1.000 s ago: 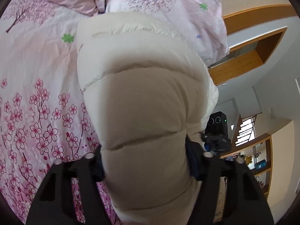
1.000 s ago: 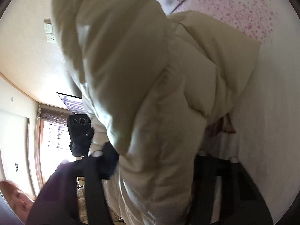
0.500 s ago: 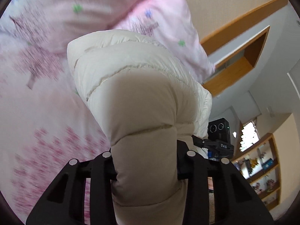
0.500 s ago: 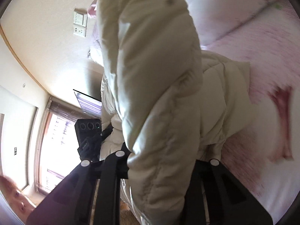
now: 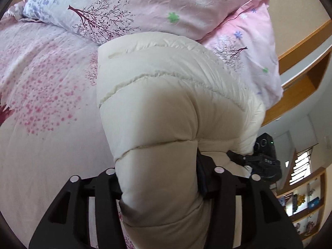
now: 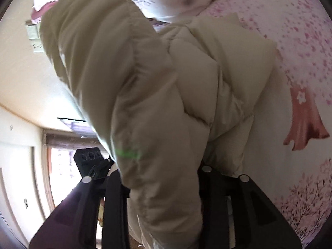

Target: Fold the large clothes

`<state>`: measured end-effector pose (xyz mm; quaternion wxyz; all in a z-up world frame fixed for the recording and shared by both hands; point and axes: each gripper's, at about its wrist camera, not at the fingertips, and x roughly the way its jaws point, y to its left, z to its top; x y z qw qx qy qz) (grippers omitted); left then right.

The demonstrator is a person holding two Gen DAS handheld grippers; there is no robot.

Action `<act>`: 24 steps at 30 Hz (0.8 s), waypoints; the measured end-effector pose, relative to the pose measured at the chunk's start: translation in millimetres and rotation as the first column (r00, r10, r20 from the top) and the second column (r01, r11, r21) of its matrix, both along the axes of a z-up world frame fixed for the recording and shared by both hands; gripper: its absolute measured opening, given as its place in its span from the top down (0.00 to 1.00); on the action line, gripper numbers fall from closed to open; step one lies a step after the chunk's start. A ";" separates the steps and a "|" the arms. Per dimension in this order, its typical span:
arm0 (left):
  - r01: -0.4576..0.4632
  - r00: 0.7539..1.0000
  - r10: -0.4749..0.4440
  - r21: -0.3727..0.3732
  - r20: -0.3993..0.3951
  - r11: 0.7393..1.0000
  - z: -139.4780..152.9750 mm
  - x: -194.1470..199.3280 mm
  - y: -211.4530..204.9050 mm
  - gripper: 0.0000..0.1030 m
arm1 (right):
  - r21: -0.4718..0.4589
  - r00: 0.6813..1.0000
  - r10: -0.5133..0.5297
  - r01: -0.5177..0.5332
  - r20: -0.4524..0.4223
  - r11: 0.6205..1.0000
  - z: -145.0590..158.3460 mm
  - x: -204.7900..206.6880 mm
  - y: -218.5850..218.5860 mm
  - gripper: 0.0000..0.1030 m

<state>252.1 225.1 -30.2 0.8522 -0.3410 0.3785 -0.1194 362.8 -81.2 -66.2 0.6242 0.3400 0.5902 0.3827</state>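
While the cream jacket (image 5: 166, 108) bulges up over the pink bedspread (image 5: 45, 95), near the pillows (image 5: 157, 8), my left gripper (image 5: 157, 178) pinches a thick puffy fold, jaws just easing wider. My right gripper (image 6: 164, 178) clamps another bunched section the same way, jaws likewise loosening, padding still squeezed between them.

A bed (image 5: 41, 145) carries a pale pink cover printed with blossom trees. Two pillows (image 5: 145, 6) in matching floral cases lie at its head, one overlapping the other.
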 end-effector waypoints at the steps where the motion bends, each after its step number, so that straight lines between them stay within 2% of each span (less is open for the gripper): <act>1: -0.002 1.000 0.003 0.011 -0.009 1.000 3.0 0.3 -1.4 0.47 | -0.008 1.000 -0.009 0.009 -0.008 1.000 3.1 -7.6 1.2 0.65; 2: -0.002 1.000 0.002 0.023 -0.014 1.000 7.1 2.8 -4.4 0.45 | -0.031 1.000 -0.022 0.022 0.008 0.999 7.1 -11.7 -0.8 0.63; 4: -0.007 1.000 0.008 0.073 -0.013 0.997 20.1 -1.1 -8.2 0.42 | -0.089 0.997 -0.050 0.054 0.055 0.995 19.5 -33.4 -11.0 0.48; 6: -0.028 1.000 0.026 0.132 0.012 0.991 34.3 -9.2 -9.7 0.42 | -0.163 0.981 -0.105 0.132 0.161 0.978 40.0 -49.3 -24.9 0.42; 7: -0.049 0.998 0.043 0.185 0.038 0.981 43.7 -17.7 -11.6 0.42 | -0.182 0.970 -0.130 0.168 0.205 0.969 48.1 -55.1 -30.1 0.40; 9: -0.092 0.994 0.072 0.276 0.081 0.957 58.0 -30.8 -15.2 0.42 | -0.223 0.911 -0.198 0.291 0.362 0.931 76.4 -73.9 -44.1 0.40; 11: -0.136 0.984 0.086 0.351 0.154 0.927 71.9 -50.9 -19.8 0.42 | -0.222 0.857 -0.199 0.336 0.475 0.916 95.4 -91.6 -44.5 0.40; 14: -0.144 0.973 0.057 0.390 0.225 0.910 84.8 -75.9 -35.6 0.39 | -0.247 0.812 -0.074 0.262 0.579 0.933 106.1 -134.0 -22.5 0.46; 16: -0.120 0.970 0.016 0.425 0.241 0.897 84.9 -88.5 -52.2 0.37 | -0.295 0.798 0.022 0.196 0.602 0.935 101.4 -156.2 -1.7 0.54; 18: -0.092 0.971 -0.021 0.453 0.238 0.887 81.3 -94.8 -65.9 0.36 | -0.335 0.797 0.074 0.167 0.600 0.927 96.9 -157.2 1.9 0.54; 20: -0.050 0.975 -0.061 0.479 0.214 0.876 73.7 -94.3 -79.9 0.36 | -0.398 0.810 0.106 0.165 0.577 0.903 88.5 -161.4 11.8 0.55; 22: -0.029 0.980 -0.079 0.524 0.182 0.851 64.5 -88.5 -90.2 0.36 | -0.451 0.838 0.117 0.164 0.533 0.878 72.1 -156.0 22.9 0.56; 24: -0.005 0.986 -0.090 0.557 0.143 0.830 54.9 -82.5 -97.6 0.36 | -0.463 0.864 0.102 0.161 0.494 0.871 57.3 -145.6 19.0 0.56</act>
